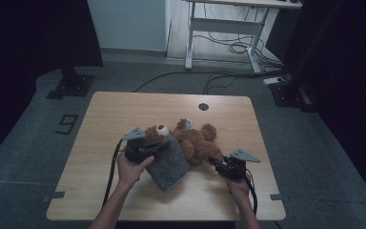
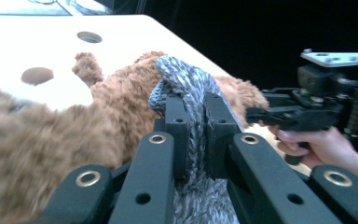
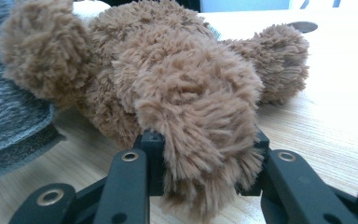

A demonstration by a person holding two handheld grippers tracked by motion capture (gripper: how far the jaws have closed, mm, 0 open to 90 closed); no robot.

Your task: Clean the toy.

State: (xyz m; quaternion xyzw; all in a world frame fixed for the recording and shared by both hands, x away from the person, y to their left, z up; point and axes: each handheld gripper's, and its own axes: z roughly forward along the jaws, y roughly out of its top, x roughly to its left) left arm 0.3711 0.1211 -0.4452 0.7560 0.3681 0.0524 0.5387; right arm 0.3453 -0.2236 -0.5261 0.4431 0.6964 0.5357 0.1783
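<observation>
A brown teddy bear point(image 1: 195, 140) lies on the wooden table point(image 1: 124, 114), head toward the left. A grey fuzzy cloth point(image 1: 171, 162) is lifted against its left side. My left gripper point(image 1: 159, 147) is shut on the cloth's top edge; in the left gripper view the grey cloth point(image 2: 186, 81) is pinched between the pads of my left gripper point(image 2: 195, 116), with the bear point(image 2: 121, 98) just behind. My right gripper point(image 1: 214, 162) is at the bear's right end. In the right gripper view it point(image 3: 205, 144) is shut on a furry limb point(image 3: 191, 93), with the cloth point(image 3: 9, 116) at the left.
A round cable hole point(image 1: 203, 106) sits near the table's far edge. Bare wood lies to the left and along the front. Beyond the table stand a white desk frame point(image 1: 219, 28), floor cables point(image 1: 219, 76) and two dark stand bases point(image 1: 69, 86).
</observation>
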